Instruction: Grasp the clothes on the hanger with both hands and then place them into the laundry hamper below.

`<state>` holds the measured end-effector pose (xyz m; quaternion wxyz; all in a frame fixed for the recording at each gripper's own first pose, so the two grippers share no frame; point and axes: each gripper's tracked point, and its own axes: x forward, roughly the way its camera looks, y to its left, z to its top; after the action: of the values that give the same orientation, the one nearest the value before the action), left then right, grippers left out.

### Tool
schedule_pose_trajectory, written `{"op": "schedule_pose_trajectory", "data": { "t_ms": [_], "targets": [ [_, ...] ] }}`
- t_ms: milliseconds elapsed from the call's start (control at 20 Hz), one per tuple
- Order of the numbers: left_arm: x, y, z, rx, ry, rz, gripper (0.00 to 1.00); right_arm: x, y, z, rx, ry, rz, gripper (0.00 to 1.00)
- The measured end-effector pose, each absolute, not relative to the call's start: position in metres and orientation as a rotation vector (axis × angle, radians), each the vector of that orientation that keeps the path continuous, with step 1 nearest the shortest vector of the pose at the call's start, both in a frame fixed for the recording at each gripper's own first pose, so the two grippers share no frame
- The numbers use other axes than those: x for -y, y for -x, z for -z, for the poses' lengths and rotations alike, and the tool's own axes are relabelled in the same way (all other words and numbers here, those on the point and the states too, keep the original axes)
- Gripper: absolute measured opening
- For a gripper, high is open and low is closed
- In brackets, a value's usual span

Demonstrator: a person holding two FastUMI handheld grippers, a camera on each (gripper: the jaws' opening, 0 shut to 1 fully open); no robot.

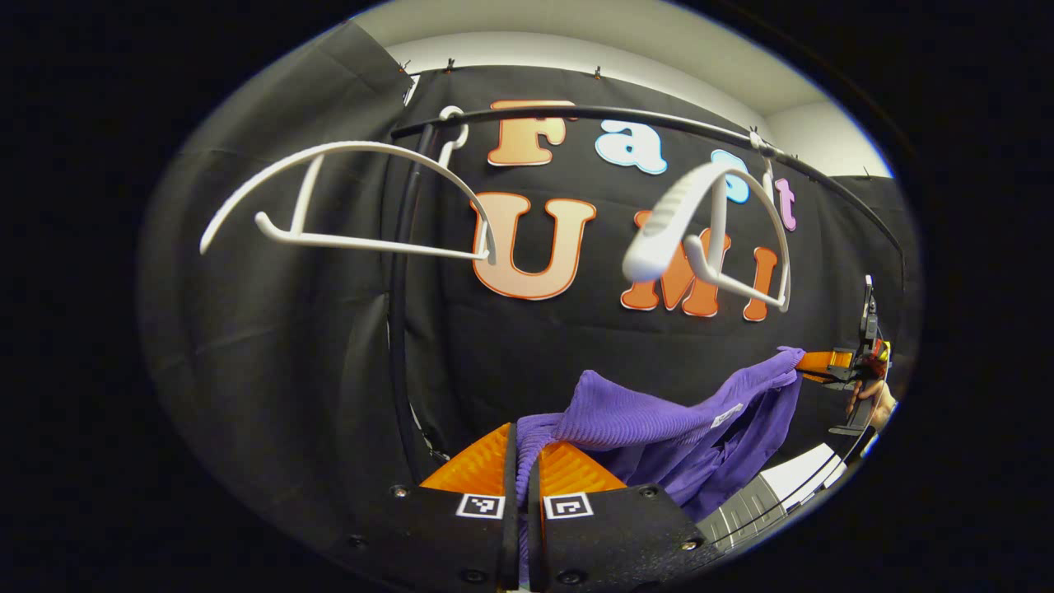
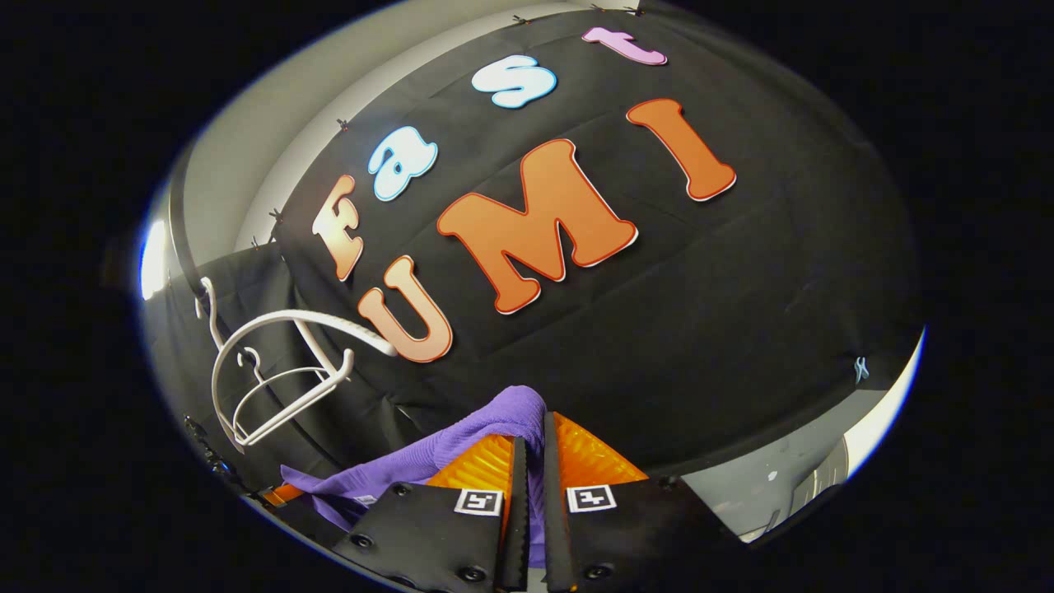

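The purple garment (image 1: 659,420) hangs stretched between the left gripper (image 1: 520,461) and right gripper (image 2: 527,449), each clamped on an end. It is clear of the white hangers (image 1: 346,198) above (the hamper presumably lies below), so both must lower together.

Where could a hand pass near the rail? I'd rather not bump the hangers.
Open room lies below the two white hangers, above the purple garment. It is crowded along the rail, and lower down, where the garment hangs between both grippers.

Both tongs (image 1: 522,461) (image 2: 531,453) carry black screwed plates, each bearing small square black-and-white markers.
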<state>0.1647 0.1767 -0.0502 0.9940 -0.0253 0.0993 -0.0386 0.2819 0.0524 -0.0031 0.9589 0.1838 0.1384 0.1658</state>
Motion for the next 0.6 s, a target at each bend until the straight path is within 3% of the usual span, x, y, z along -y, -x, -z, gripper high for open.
{"op": "schedule_pose_trajectory", "data": {
  "t_ms": [600],
  "targets": [
    [-0.038, -0.165, 0.093, -0.327, 0.116, 0.289, 0.04, -0.057, -0.219, 0.070, -0.363, -0.302, -0.287, 0.15]
  ]
}}
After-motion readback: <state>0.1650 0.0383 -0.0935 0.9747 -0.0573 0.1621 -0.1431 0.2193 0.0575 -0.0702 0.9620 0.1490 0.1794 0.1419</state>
